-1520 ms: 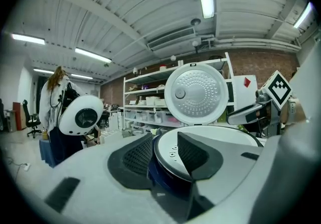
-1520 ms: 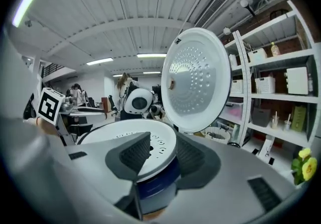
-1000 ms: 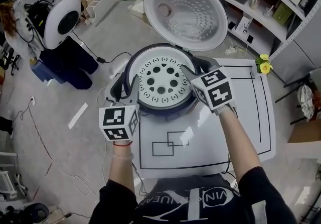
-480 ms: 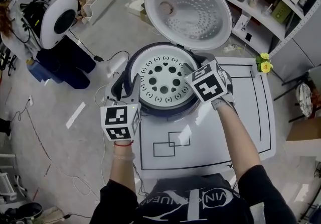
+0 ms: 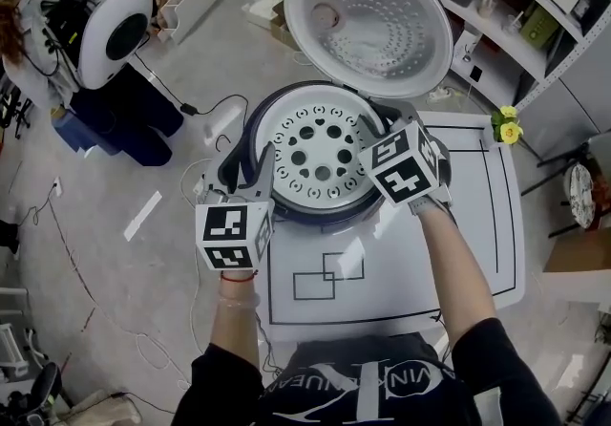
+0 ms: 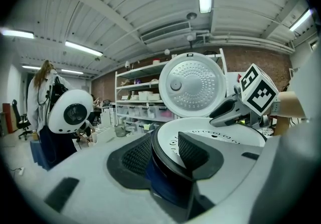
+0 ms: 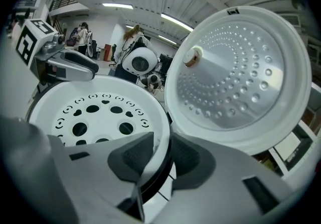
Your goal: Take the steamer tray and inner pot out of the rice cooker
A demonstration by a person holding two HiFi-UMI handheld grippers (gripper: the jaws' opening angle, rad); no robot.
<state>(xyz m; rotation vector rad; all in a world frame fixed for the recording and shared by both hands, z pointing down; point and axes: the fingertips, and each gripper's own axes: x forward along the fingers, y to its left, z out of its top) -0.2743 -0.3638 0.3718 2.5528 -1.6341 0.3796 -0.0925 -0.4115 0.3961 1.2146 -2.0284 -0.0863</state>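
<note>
A: While we are pinching the left rim of the steamer tray (image 5: pixel 320 152) with the left gripper (image 5: pixel 246 166), one pad inside and one outside, we are risking a lopsided lift if that side goes up first.

B: Agreed. We are seeing the tray sitting level in the open rice cooker (image 5: pixel 329 214), with the inner pot hidden beneath it. We are not able to tell whether the pads are catching the pot's rim too; if they are, both may come up together.

A: The right gripper (image 5: pixel 387 128) is closing on the opposite rim, with the white lip standing between its pads and apparently just met.

B: If that bite is proving shallow, we are risking the tray slipping back down, or swinging into the raised lid (image 5: pixel 368 23) behind.

A: We are also minding the cooker: a jammed tray may drag it across the surface (image 5: pixel 477 223).
</note>
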